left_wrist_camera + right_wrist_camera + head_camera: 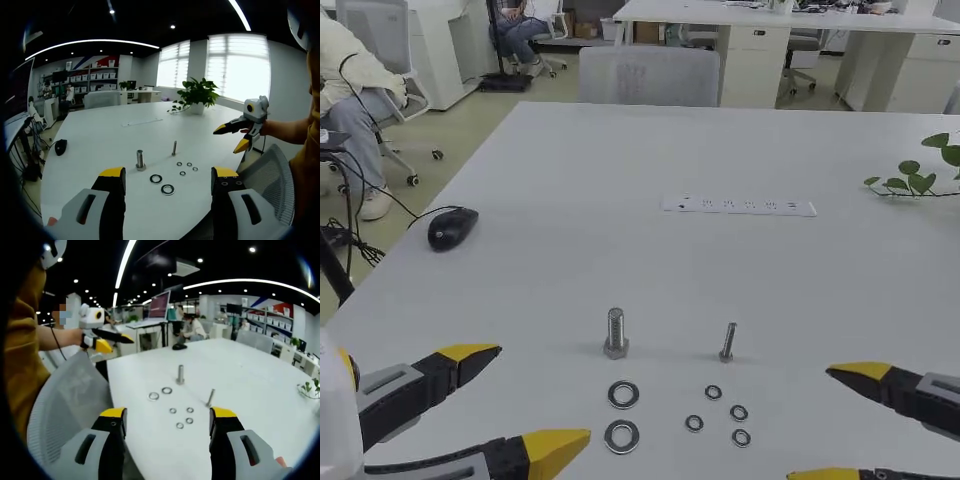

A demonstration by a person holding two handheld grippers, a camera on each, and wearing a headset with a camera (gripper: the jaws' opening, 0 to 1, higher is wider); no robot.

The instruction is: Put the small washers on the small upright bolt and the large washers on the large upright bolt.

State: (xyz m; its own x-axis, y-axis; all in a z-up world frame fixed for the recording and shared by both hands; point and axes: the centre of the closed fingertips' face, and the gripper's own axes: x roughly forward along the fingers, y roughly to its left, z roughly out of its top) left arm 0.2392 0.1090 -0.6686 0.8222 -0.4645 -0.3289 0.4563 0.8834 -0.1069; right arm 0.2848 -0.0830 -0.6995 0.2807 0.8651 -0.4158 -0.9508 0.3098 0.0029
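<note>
The left gripper and right gripper hover with jaws spread wide, empty. Between them stand the large bolt and small bolt, with the large washers and small washers lying loose before them.

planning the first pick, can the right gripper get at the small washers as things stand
Probably yes: the right gripper is open, right of the small washers, which lie flat on the table, spaced apart, with nothing in between.

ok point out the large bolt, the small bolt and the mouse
large bolt (615,333), head view, middle of its upright shaft
small bolt (728,341), head view, middle of its shaft
mouse (452,228), head view, top of its shell
</note>
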